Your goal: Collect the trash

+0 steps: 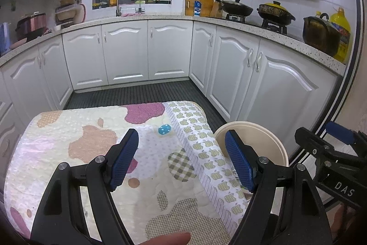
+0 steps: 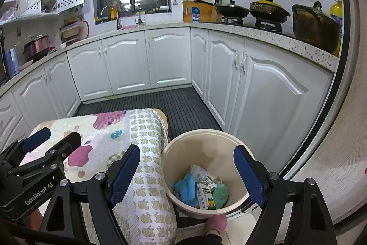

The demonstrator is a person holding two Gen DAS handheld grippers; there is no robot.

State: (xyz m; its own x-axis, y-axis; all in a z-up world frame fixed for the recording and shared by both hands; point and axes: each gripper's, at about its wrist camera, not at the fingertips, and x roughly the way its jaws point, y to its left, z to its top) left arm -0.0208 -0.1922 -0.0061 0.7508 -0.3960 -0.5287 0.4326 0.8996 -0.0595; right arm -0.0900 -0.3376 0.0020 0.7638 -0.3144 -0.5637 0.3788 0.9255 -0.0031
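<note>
Inspection, L to R: table under a quilted cloth w/ pink, tan and checked apple patches (image 1: 75, 130), one small blue white-dotted patch (image 1: 164, 129) near its far edge. Left gripper, black frame w/ blue pads (image 1: 182, 160), hangs over the cloth, jaws wide apart, nothing btwn them. Round cream plastic bin (image 2: 174, 153) stands on the floor just beside the table's right edge. Inside: crumpled blue wrapper (image 2: 187, 188), white-green carton (image 2: 205, 196), green wad (image 2: 220, 193), white paper scraps. Right gripper, same build (image 2: 187, 178), above the bin, jaws spread wide, empty. Pink slipper (image 2: 215, 225) below the bin
</note>
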